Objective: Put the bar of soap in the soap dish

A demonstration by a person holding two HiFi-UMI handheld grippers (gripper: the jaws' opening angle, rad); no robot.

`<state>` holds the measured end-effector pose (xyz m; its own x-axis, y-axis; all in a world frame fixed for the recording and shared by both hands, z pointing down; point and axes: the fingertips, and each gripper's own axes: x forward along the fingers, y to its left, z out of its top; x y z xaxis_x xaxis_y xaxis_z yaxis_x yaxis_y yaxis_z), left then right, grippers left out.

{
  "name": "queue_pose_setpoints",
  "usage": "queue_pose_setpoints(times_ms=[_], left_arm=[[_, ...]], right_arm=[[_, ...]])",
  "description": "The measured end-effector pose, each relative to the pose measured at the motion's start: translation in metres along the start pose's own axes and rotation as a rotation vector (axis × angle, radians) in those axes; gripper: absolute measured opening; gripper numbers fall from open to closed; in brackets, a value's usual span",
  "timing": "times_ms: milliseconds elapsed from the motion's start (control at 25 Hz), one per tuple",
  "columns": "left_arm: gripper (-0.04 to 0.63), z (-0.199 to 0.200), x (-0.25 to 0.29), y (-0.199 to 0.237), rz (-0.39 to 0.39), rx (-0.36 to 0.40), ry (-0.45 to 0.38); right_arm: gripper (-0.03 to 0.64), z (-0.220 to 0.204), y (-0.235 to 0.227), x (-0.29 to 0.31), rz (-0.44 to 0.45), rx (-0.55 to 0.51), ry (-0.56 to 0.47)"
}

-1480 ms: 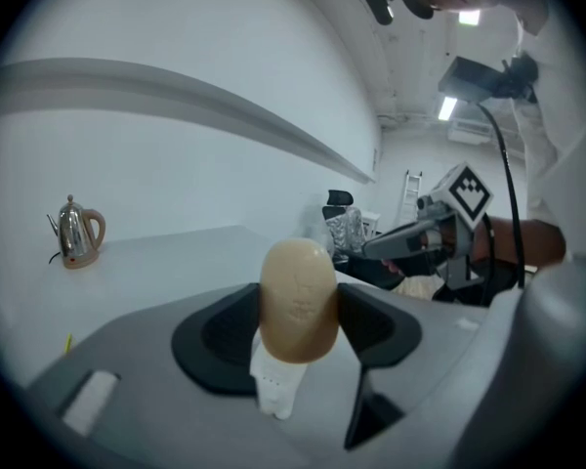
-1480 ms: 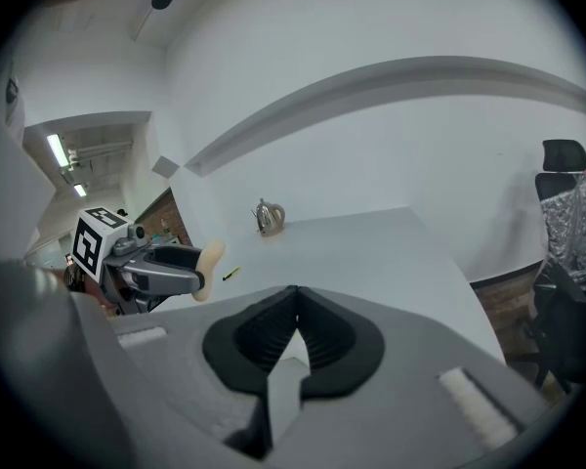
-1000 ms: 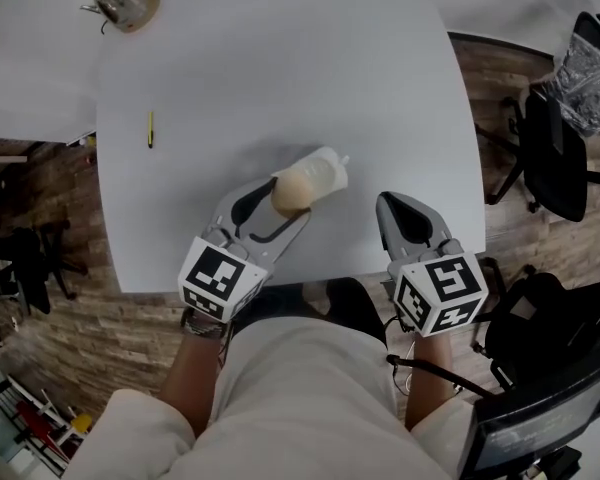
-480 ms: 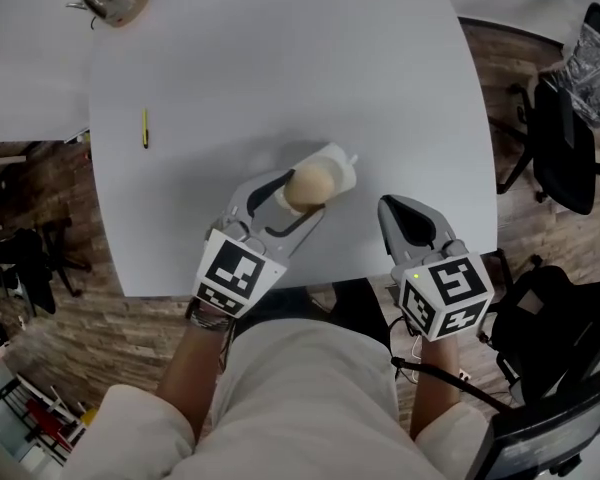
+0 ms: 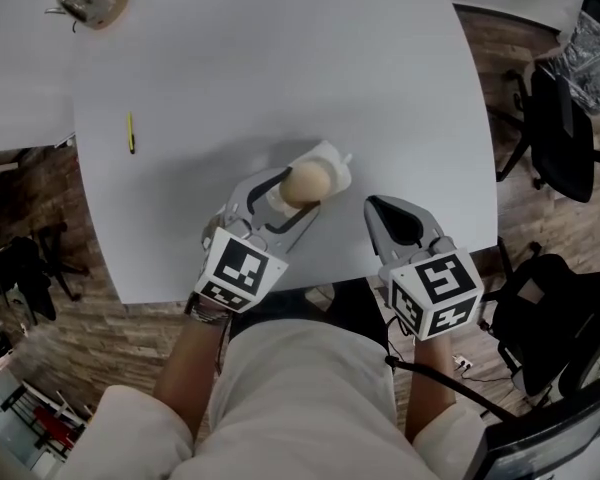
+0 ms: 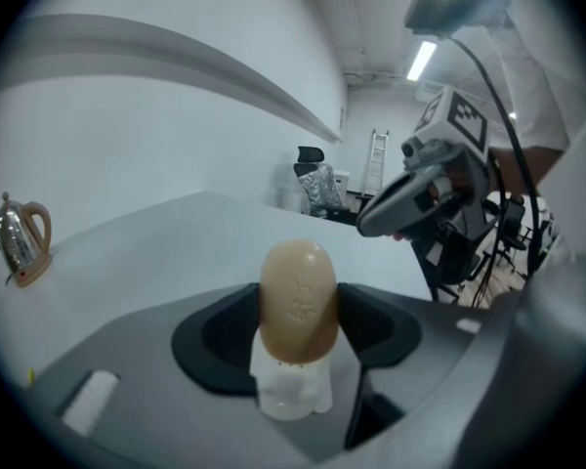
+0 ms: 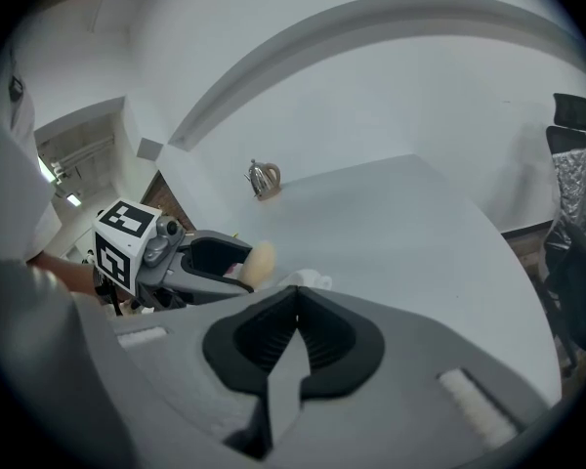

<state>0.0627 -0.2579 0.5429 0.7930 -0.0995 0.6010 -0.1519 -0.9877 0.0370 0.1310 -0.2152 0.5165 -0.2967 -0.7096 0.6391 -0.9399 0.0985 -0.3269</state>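
Your left tongs (image 5: 296,194) pinch the tan bar of soap (image 6: 298,301) upright just over the white soap dish (image 5: 332,160) on the worktop (image 5: 280,68), so it seems only lowering and release are left; your right tongs (image 7: 294,325) are pressed together, empty.

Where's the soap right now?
In the head view, the bar of soap is clamped in the left gripper, over the white soap dish near the front edge of the table.

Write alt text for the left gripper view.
The left gripper holds a tan bar of soap upright between its jaws, over a white soap dish on a white table. The right gripper, shut, hangs at the upper right; a kettle stands far left.
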Motion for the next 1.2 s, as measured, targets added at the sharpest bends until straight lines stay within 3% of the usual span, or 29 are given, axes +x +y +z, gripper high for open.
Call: queue_pose_setpoints(times_ms=[480, 600, 1200], left_arm=[[0.272, -0.016, 0.020, -0.002, -0.061, 0.003, 0.042], [0.272, -0.030, 0.025, -0.003, -0.063, -0.023, 0.071], [0.272, -0.047, 0.035, -0.001, -0.066, -0.002, 0.107]], right_arm=[[0.003, -0.009, -0.005, 0.006, -0.024, 0.046, 0.012], [0.003, -0.011, -0.006, 0.008, -0.025, 0.055, 0.017], [0.003, -0.020, -0.007, 0.015, -0.018, 0.074, 0.040]])
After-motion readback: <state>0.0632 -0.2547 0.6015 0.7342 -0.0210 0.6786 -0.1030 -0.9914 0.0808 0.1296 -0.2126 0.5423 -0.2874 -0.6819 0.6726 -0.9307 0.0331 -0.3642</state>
